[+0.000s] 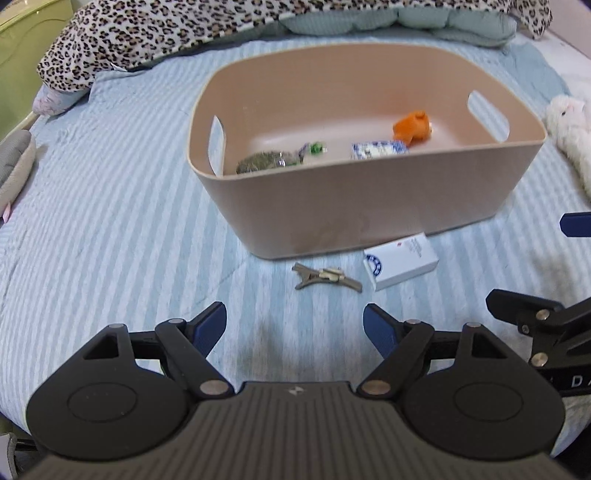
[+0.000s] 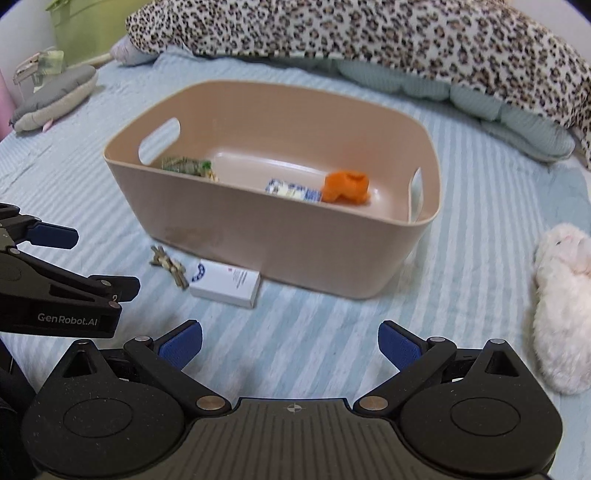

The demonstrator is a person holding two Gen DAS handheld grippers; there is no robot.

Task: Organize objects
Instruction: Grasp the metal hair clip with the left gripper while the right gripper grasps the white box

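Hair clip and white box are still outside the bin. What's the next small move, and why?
Probably ease the open left gripper forward and down over the hair clip. It lies straight ahead on the bedspread, beside the white box, outside the bin.

The setting is a home bedroom. The work surface is a bed covered by a light blue striped quilt. A leopard-print blanket lies over pale green pillows at the far end. A white plush toy and a grey cushion rest on the quilt. Pale green furniture stands beside the bed.
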